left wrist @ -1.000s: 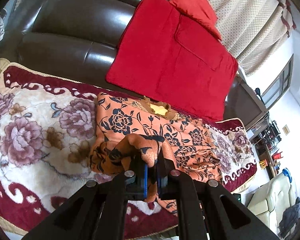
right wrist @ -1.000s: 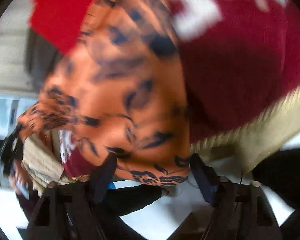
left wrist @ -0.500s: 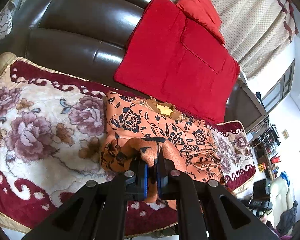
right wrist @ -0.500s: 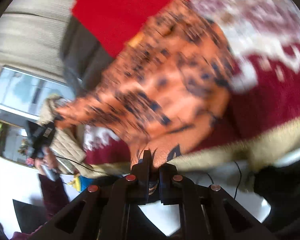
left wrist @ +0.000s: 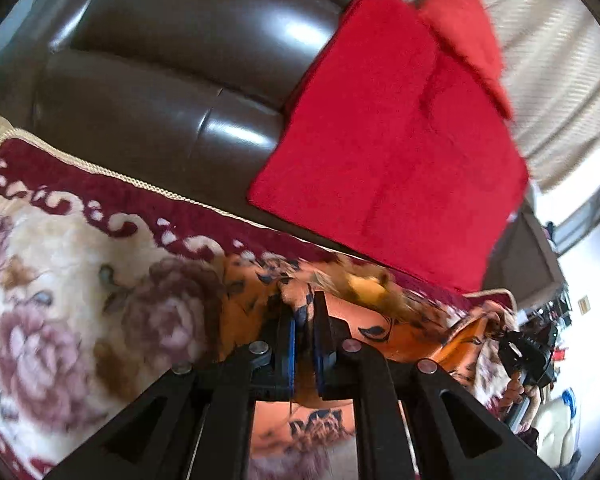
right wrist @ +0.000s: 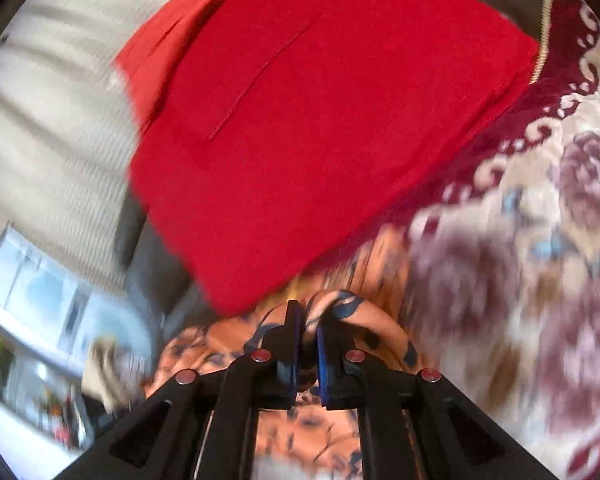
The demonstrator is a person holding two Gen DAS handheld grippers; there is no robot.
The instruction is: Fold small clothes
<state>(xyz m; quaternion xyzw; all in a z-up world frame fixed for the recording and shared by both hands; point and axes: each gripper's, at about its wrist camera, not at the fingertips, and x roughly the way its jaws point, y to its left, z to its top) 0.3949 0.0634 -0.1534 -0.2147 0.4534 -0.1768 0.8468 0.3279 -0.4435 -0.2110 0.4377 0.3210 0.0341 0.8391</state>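
- no brand, label or readable writing shows in either view; both are smeared by motion blur.
- left wrist view, far left: a floral blanket (left wrist: pixel 60 280), cream with mauve roses and a dark red scrolled border, covers the seat of a brown leather sofa (left wrist: pixel 172 80).
- the orange floral garment (left wrist: pixel 380 332) lies on that blanket, near the foot of the sofa back; its long axis runs across the seat from left to right, roughly along the backrest, with a yellow patch at its far edge.
- the left gripper (left wrist: pixel 304 312) has its jaws drawn narrow, with a fold of the orange garment pinched between the blue pads.
- right of the bare leather, a red cushion (left wrist: pixel 392 140) leans on the sofa back, with a beige curtain (left wrist: pixel 560 80) behind it.
- right wrist view, far left: the same curtain (right wrist: pixel 52 140), then the red cushion (right wrist: pixel 320 120) filling the middle.
- the right gripper (right wrist: pixel 308 320) is also narrow, clamped on a bunched fold of the garment (right wrist: pixel 228 344), which trails under the tongs.
- far right of that view: the floral blanket (right wrist: pixel 540 240), just beside the garment.
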